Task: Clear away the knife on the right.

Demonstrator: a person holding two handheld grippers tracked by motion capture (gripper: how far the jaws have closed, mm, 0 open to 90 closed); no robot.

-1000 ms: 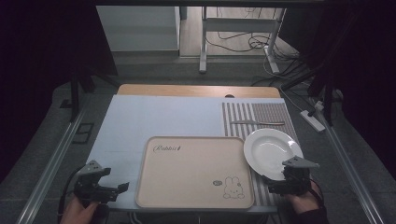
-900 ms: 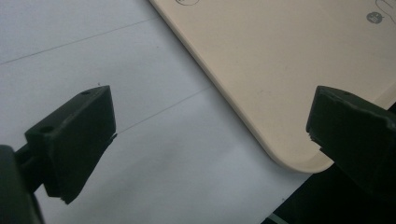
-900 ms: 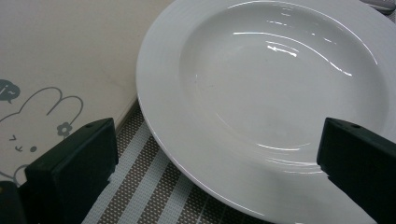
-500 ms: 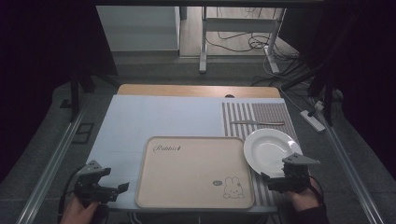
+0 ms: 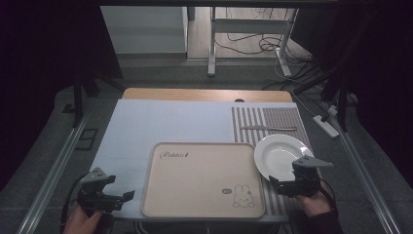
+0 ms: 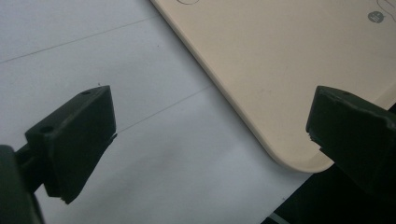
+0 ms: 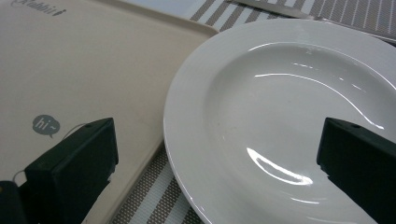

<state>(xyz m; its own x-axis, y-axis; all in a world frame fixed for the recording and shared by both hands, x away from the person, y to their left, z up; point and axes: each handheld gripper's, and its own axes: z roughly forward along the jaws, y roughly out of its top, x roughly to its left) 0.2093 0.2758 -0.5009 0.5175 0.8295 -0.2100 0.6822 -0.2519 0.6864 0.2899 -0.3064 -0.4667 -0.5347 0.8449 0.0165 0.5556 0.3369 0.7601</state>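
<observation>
A pale blue mat (image 5: 160,122) covers the table. Both grippers gape empty: the left gripper (image 6: 205,135) straddles the beige tray's (image 6: 280,70) near corner, and the right gripper (image 7: 219,158) frames the white plate's (image 7: 280,107) glossy rim, which might slip sideways if pinched.

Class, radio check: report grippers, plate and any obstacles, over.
Left gripper open, beside tray. Right gripper open, at plate rim. Plate empty. Knife beyond it.
</observation>
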